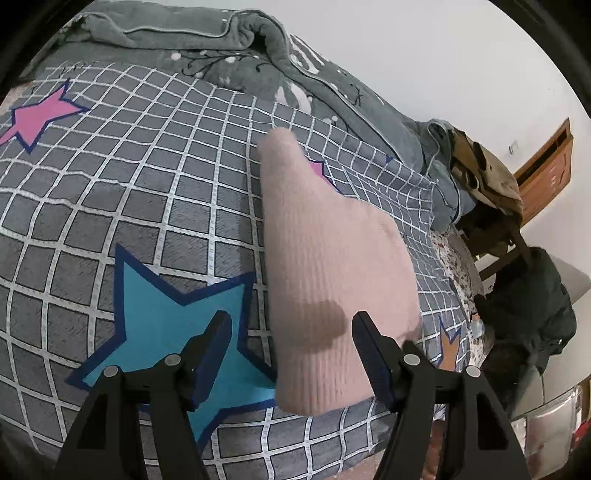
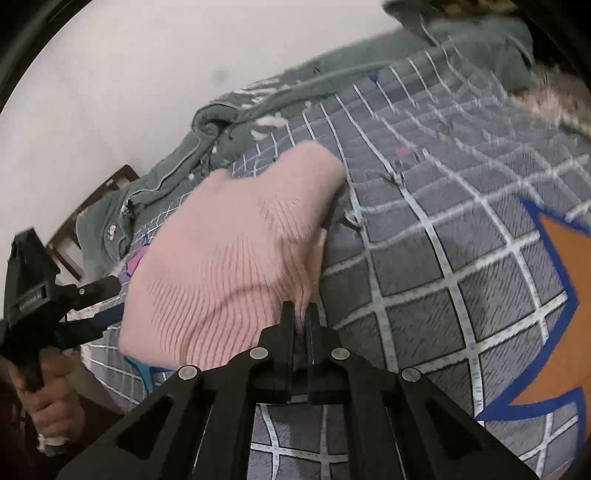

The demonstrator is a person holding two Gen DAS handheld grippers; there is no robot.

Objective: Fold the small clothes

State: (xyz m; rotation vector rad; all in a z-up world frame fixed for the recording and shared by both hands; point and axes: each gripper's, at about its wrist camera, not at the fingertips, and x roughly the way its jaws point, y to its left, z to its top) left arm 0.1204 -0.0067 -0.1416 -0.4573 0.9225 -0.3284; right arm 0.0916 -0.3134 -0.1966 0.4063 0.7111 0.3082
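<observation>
While your right gripper [image 2: 301,314] pinches the pink knit garment [image 2: 229,251] at its near edge, your left gripper [image 1: 290,343] hovers open over it, long axis running away.

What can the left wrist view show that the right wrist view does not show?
Only the left wrist view shows the blue star, the pink star and the open left gripper over the near end of the pink knit garment. Only the right wrist view shows the orange star, the shut right gripper and the person's hand. Both show the garment, checked bedsheet and grey blanket.
</observation>
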